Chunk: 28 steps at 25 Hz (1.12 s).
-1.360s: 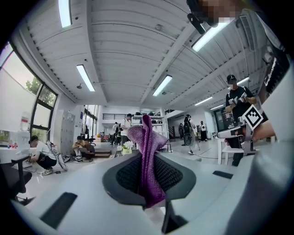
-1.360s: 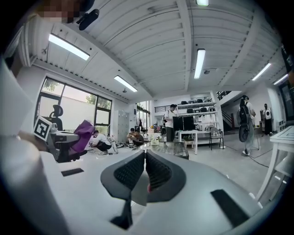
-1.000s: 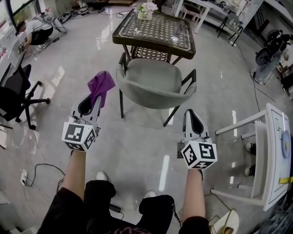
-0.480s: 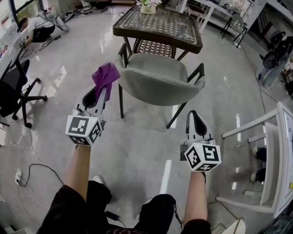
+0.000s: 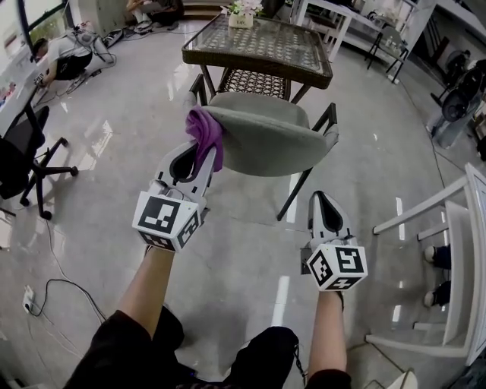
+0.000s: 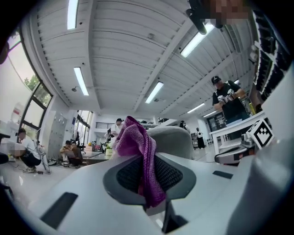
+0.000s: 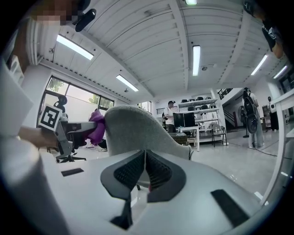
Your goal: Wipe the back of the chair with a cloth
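Note:
A grey upholstered chair (image 5: pixel 266 137) with black legs stands in front of me, its curved back (image 7: pixel 131 131) facing me. My left gripper (image 5: pixel 199 156) is shut on a purple cloth (image 5: pixel 206 133), and the cloth (image 6: pixel 135 142) touches the left end of the chair's back (image 6: pixel 177 137). In the right gripper view the purple cloth (image 7: pixel 96 126) shows against the back's left edge. My right gripper (image 5: pixel 325 207) is shut with nothing in it, held low, short of the chair and to the right.
A wicker-topped table (image 5: pixel 262 45) with a flower pot (image 5: pixel 241 14) stands just behind the chair. A black office chair (image 5: pixel 23 152) is at far left, a white frame table (image 5: pixel 456 251) at right. People sit and stand in the background.
My left gripper carried the purple cloth forward and to the right, from beside the chair up to the left end of its back. The right gripper stayed about where it was.

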### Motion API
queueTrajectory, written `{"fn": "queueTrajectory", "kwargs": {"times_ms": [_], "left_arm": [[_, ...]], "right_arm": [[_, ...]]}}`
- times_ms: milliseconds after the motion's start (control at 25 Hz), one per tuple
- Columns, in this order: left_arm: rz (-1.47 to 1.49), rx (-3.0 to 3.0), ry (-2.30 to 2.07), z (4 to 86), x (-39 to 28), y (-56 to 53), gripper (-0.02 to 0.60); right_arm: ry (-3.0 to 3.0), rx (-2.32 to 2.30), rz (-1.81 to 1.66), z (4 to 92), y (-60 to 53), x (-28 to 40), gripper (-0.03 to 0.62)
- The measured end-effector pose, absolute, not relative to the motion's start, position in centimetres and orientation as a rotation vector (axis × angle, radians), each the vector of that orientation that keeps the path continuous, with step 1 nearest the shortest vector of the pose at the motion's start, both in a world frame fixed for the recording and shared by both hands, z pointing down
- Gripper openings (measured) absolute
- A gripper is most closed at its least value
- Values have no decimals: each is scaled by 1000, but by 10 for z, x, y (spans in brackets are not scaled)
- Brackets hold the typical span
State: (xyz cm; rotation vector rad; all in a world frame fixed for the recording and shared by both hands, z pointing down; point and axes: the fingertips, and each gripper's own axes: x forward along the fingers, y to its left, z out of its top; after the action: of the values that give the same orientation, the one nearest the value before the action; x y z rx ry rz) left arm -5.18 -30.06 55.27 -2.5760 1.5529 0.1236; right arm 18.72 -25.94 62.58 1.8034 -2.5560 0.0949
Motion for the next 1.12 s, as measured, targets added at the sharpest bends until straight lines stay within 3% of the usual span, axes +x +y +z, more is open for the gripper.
{"fn": "queueTrajectory", "kwargs": {"times_ms": [480,600,800,1120], "left_arm": [[16,-2719,977,566,115,-261,78],[-11,-2753,832,580,131,-248,78],[30,-2713,961,593,48,-243,78],[105,-2485,1588,623,-132,-290,78]], "right_arm": [[-2508,1932,150,658,-227,242,29],[-2504,1895,119,670,-230,233,29],[-2550,1782,62,678,-249,185,29],[-2593,1729,100,694,-274,141,29]]}}
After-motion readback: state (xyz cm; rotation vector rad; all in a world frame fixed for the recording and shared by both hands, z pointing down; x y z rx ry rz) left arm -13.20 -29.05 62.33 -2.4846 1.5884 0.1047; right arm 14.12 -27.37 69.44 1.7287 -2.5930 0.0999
